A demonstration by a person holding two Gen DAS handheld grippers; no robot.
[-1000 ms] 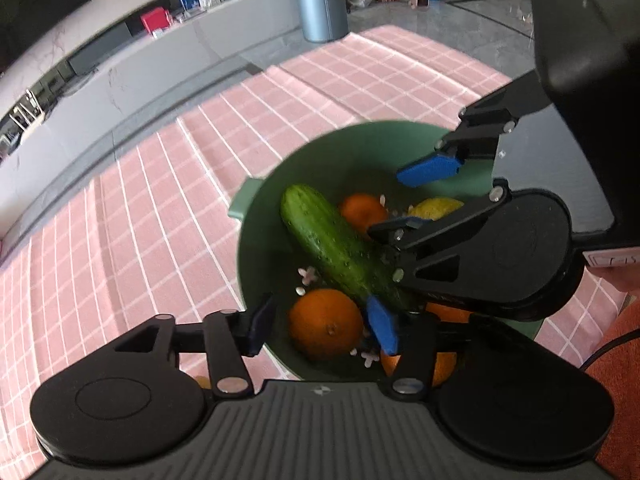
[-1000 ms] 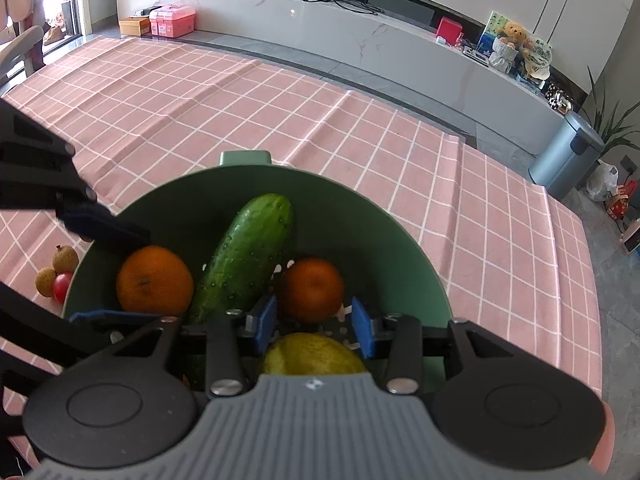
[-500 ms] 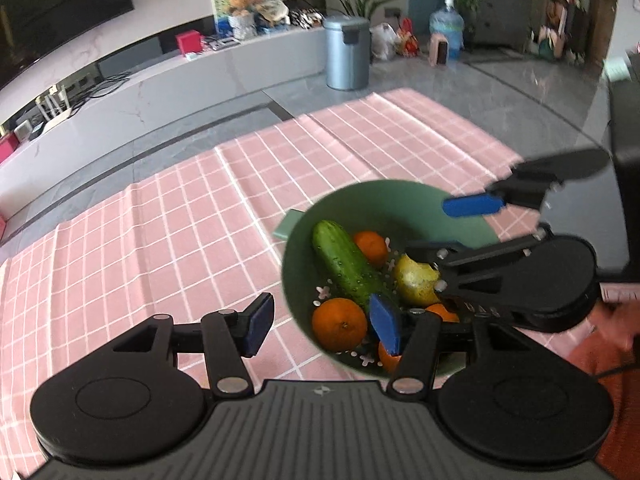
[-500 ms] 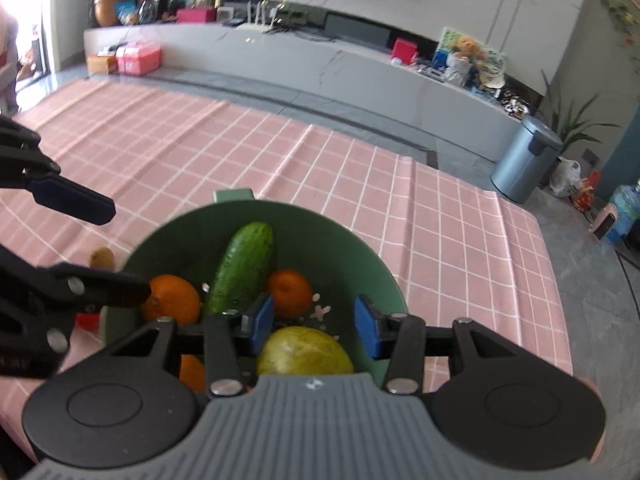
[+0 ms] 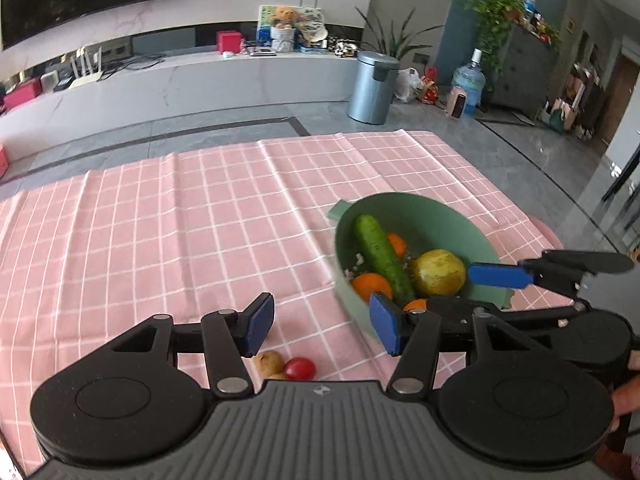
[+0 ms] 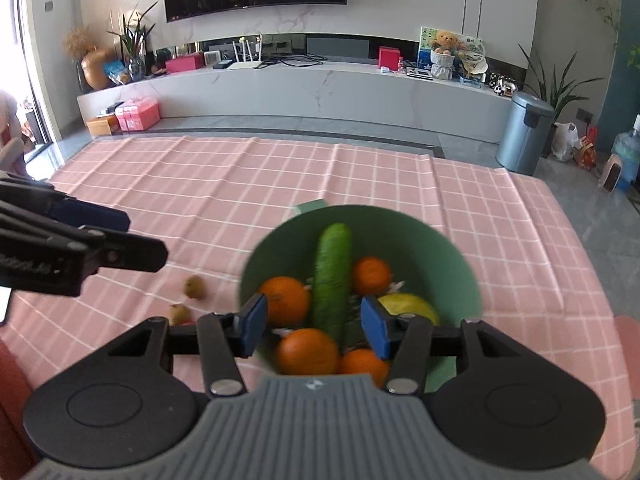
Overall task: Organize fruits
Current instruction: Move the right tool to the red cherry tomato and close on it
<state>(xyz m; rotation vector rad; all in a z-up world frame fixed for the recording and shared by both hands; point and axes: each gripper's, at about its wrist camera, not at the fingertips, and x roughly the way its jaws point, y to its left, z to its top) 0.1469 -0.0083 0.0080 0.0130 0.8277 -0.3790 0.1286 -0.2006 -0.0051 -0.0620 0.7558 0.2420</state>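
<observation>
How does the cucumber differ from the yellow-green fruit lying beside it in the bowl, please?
The cucumber is long and dark green; the yellow-green fruit is round and pale. The cucumber leans up the wall of the green bowl; the fruit sits low. Both lie in the bowl among oranges.

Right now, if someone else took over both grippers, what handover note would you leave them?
Left gripper: open, empty, above the cloth beside the bowl.
Right gripper: open, empty, over the bowl's near rim.
Green bowl already holds a cucumber, four oranges, for example, and a yellow-green fruit.
Left out on the pink checked tablecloth: two small brown fruits and a small red fruit, left of the bowl. They probably go in next.
</observation>
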